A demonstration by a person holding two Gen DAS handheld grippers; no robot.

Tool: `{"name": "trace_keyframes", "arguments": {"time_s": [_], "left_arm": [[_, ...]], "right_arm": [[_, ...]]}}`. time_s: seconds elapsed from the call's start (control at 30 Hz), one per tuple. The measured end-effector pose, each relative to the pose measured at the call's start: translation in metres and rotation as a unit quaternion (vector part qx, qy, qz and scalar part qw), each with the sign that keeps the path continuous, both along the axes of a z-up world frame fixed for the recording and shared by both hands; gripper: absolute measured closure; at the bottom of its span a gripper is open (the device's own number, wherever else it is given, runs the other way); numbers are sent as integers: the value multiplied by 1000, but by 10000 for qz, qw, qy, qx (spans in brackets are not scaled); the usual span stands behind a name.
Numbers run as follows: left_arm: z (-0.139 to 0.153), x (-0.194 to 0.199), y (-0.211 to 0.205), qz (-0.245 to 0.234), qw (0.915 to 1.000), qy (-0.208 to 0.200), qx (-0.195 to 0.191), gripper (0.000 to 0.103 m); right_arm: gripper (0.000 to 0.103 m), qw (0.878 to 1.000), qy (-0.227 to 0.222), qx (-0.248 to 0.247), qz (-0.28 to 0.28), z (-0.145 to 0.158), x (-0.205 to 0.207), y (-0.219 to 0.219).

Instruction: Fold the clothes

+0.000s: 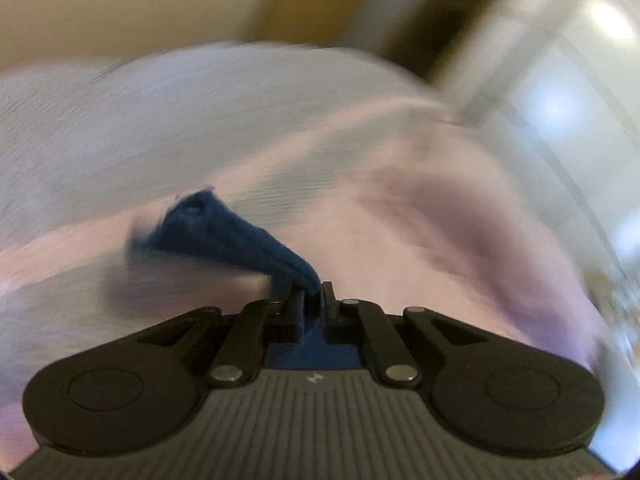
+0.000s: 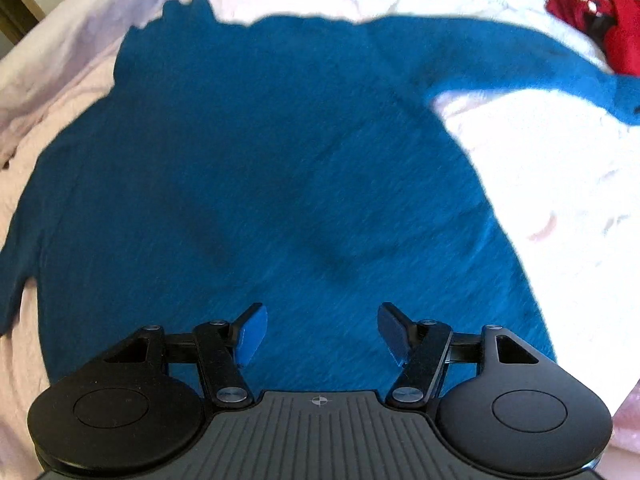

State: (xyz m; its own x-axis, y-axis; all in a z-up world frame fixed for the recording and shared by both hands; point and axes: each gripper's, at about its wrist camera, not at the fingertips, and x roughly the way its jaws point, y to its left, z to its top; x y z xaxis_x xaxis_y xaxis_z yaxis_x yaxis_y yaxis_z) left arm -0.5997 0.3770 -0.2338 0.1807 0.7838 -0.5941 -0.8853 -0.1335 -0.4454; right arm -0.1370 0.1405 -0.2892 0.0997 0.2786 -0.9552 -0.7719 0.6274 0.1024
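A blue knitted sweater point(image 2: 260, 152) lies spread flat on pale pink bedding point(image 2: 60, 80) in the right wrist view, one sleeve point(image 2: 520, 68) stretched out to the right. My right gripper point(image 2: 320, 332) hovers open just above the sweater's near part, nothing between its blue pads point(image 2: 252, 332). In the blurred left wrist view my left gripper point(image 1: 312, 296) is shut on a bunched end of the blue sweater point(image 1: 224, 232), which sticks out up and to the left over the bedding point(image 1: 400, 220).
A red garment point(image 2: 600, 20) with black and white marks lies at the far right, next to the sleeve's end. The bed's left edge point(image 2: 44, 28) borders dark furniture. Walls and a bright pane point(image 1: 560, 100) show blurred beyond the bed.
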Motion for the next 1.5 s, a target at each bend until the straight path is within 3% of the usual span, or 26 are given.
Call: {"name": "trace_keyframes", "arguments": {"time_s": [0.07,0.13,0.17,0.23,0.27,0.37,0.47,0.57,0.67,0.77,0.87,0.9,0.93,1.03,1.1,1.13,1.2,1.27,1.33,1.4,1.5], "left_arm": [[30,63,-12,-1033,9930,102,564,99],[49,133,-31,-2094,9739,-94,871,98],[49,163,-41,-2550,9628,-301,839,95],[36,222,-60,-3454,9357,-490,525,68],[26,249,-71,-3796,9235,-441,331,68],[-9,293,-98,-4215,9061,315,-158,70],[-34,282,-102,-4089,9079,770,-504,70],[-52,250,-90,-3669,9159,1385,-857,71],[-64,224,-72,-3221,9173,2132,-963,70],[-68,210,-57,-3017,9100,2698,-899,69],[-79,210,-49,-3111,8965,3060,-770,68],[-82,212,-47,-3164,8931,3111,-741,68],[-85,213,-46,-3217,8897,3162,-712,68],[-97,219,-42,-3382,8799,3272,-658,68],[-106,222,-39,-3423,8758,3349,-605,69],[-108,223,-37,-3423,8754,3368,-554,74],[-106,224,-35,-3405,8775,3350,-418,93],[-103,225,-34,-3395,8767,3400,-238,93],[-100,225,-41,-3415,8657,3659,41,93],[-104,228,-50,-3558,8484,3919,96,93],[-118,242,-59,-3789,8168,4349,137,93]], "right_arm": [[38,9999,-82,128,26,5,10,-4],[38,9995,-166,250,-16,9,22,-7],[38,9993,-186,326,-79,12,29,-8],[38,9981,-168,507,-293,16,43,-12],[38,9973,-147,597,-412,18,51,-14],[38,9944,-12,794,-690,17,70,-16],[38,9906,199,1014,-894,10,86,-20],[38,9838,710,1278,-1036,-3,93,-15],[38,9639,1520,1806,-1234,-18,101,-2],[38,9385,2135,2262,-1501,-40,118,16],[42,9318,2212,2345,-1665,-57,124,33],[56,9301,2235,2330,-1754,-62,128,35],[62,9282,2257,2314,-1843,-66,132,38],[62,9226,2310,2279,-2087,-80,143,44],[62,9249,2156,2440,-1963,-74,145,50],[67,9258,2079,2520,-1901,-71,146,53],[97,9273,1923,2678,-1775,-66,148,59],[97,9280,1736,2868,-1627,-58,149,64],[98,9231,1153,3460,-1217,-23,143,50],[98,9207,703,3668,-1134,-4,142,34],[97,9340,526,3341,-1154,-10,144,32]]}}
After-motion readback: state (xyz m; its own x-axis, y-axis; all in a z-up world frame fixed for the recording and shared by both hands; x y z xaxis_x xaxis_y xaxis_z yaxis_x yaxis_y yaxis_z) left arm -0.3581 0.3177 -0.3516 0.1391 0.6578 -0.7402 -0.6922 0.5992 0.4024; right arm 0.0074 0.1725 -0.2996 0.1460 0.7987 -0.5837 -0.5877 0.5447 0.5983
